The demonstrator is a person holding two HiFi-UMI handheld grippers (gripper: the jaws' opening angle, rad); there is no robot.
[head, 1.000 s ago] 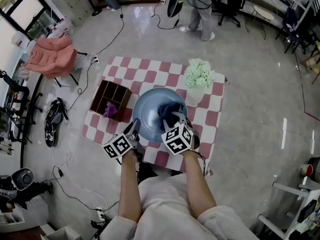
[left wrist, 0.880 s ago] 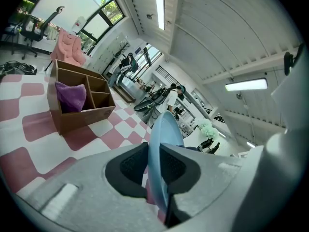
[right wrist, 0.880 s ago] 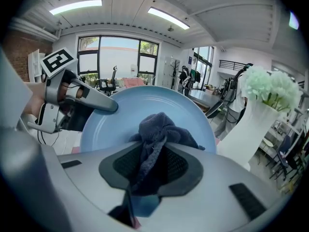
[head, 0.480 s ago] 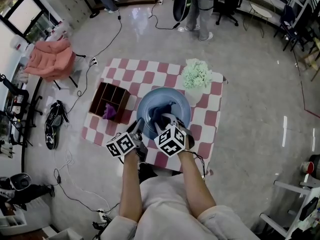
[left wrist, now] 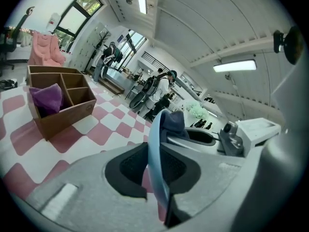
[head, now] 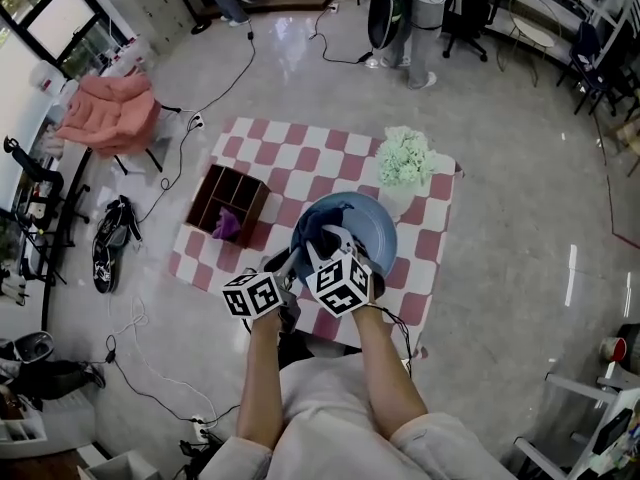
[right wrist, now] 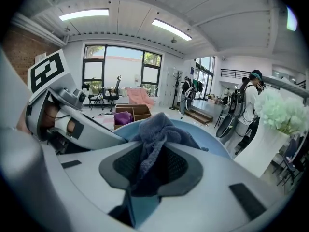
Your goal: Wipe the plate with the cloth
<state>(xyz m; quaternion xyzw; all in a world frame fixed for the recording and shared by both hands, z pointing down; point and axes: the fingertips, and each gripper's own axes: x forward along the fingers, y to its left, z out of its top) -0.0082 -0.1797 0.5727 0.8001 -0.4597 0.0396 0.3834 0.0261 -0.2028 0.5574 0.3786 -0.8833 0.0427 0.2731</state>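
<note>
A light blue plate [head: 366, 230] is held up above the checked table [head: 300, 168], tilted on edge. My left gripper [head: 288, 268] is shut on the plate's rim; the rim [left wrist: 155, 163] runs edge-on between its pads. My right gripper [head: 332, 250] is shut on a dark blue cloth [head: 318, 230] that lies against the plate's face. In the right gripper view the cloth [right wrist: 155, 138] bunches out of the pads onto the plate [right wrist: 212, 146], with the left gripper [right wrist: 72, 124] beside it.
A wooden divided box [head: 226, 200] with a purple cloth [head: 227, 224] inside stands at the table's left. A white vase of pale green flowers [head: 405, 164] stands at the far right corner. People stand on the floor beyond the table [head: 425, 18].
Both grippers, the plate and the cloth have shifted to the right over the table. The cloth has moved toward the plate's left side.
</note>
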